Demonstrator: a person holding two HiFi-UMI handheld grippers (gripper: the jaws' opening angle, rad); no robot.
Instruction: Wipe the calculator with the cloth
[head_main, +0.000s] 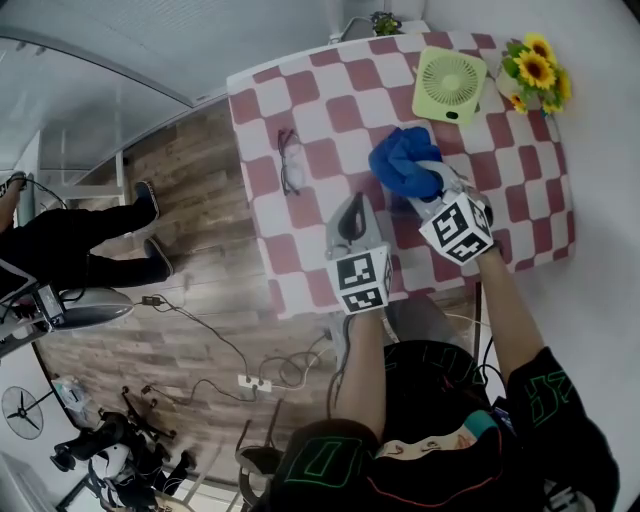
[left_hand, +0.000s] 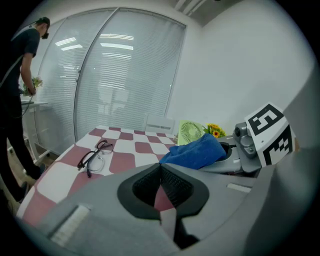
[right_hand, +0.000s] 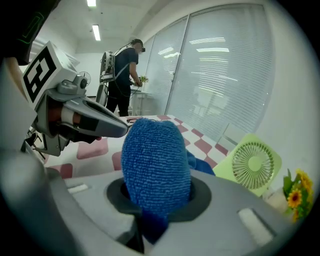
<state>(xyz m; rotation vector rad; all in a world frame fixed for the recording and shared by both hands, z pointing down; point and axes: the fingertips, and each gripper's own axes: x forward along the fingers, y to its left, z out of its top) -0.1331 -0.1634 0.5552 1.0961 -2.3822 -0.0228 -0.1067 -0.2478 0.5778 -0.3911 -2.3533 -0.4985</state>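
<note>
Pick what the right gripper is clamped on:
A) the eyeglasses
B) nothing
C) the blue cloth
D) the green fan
C: the right gripper view shows the blue cloth bulging out from between the jaws of the right gripper, while the eyeglasses lie apart on the checkered table and the green fan stands beyond.

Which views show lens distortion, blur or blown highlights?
Head view: heavy fisheye, the table edges bow; light is even and the cloth is sharp. Left gripper view: black vignette at the corners, the left gripper is soft up close, the glasses are clear. Right gripper view: the cloth weave is crisp, the ceiling lights are clipped to white.
</note>
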